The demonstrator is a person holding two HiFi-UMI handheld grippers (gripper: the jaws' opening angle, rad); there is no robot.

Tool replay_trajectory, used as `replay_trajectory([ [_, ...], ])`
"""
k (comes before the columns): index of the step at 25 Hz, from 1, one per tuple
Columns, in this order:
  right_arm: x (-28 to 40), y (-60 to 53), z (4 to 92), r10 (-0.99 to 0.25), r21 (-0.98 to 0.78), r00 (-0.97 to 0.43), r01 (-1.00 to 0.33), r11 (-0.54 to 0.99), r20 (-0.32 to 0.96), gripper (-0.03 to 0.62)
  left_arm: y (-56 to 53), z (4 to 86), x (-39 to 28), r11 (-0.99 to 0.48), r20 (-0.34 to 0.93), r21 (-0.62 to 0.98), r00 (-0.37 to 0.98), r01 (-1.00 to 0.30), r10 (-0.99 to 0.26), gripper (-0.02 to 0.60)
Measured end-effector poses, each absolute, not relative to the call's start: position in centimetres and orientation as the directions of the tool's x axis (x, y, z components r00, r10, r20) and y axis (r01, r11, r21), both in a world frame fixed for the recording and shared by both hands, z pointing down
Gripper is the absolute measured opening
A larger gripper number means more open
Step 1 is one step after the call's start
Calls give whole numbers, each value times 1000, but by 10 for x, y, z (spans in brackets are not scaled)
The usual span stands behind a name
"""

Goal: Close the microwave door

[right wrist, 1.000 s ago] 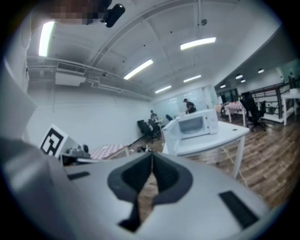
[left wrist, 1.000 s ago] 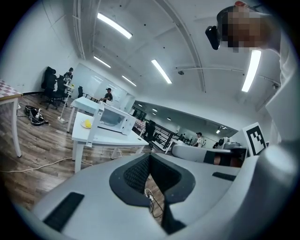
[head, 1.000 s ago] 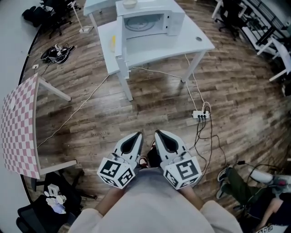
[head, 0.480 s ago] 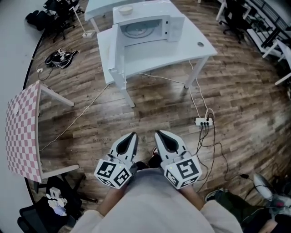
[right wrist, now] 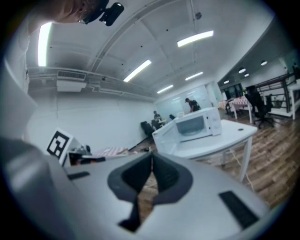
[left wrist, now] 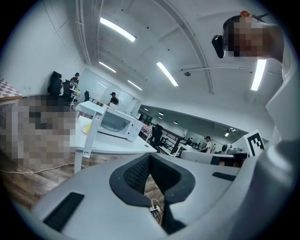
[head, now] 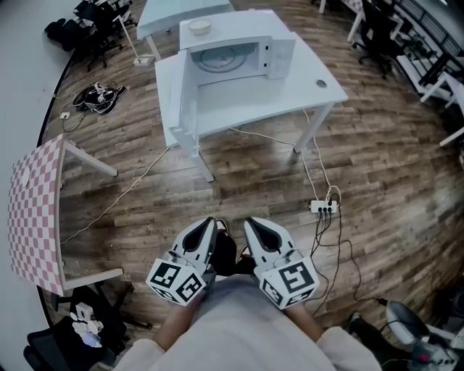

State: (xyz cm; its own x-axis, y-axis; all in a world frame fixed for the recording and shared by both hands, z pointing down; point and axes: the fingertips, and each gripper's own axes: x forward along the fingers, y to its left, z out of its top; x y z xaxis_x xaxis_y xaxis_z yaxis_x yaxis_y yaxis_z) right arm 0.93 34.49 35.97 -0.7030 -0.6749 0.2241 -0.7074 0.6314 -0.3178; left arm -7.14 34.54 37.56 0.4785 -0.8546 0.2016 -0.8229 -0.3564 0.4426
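Note:
The white microwave (head: 239, 49) stands on a white table (head: 290, 94) at the top of the head view. Its door (head: 187, 93) hangs wide open, swung out to the left over the table's front corner. The cavity and turntable show inside. Both grippers sit low in the head view, close to the person's body and far from the microwave. My left gripper (head: 209, 222) and right gripper (head: 250, 222) are shut with nothing between the fingers. The microwave (left wrist: 117, 123) appears small and distant in the left gripper view. In the right gripper view the microwave (right wrist: 197, 124) shows with its open door (right wrist: 164, 135).
A bowl (head: 199, 27) sits on top of the microwave. A pink checkered table (head: 32, 210) stands at the left. A power strip (head: 323, 206) with trailing cables lies on the wooden floor at the right. Office chairs (head: 384, 43) stand at the far right, another table (head: 174, 11) behind.
The person has stepped closer: the table and microwave sit lower and larger in the head view. Both grippers stay shut and close to the body.

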Motion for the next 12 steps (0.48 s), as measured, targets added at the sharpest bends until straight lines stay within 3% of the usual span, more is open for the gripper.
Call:
replay_trajectory([
  [12,-7,289,360,-654,-304,-715,-698,648,247,23,285,371,-87,-349,162,479,472,-806,-867,13],
])
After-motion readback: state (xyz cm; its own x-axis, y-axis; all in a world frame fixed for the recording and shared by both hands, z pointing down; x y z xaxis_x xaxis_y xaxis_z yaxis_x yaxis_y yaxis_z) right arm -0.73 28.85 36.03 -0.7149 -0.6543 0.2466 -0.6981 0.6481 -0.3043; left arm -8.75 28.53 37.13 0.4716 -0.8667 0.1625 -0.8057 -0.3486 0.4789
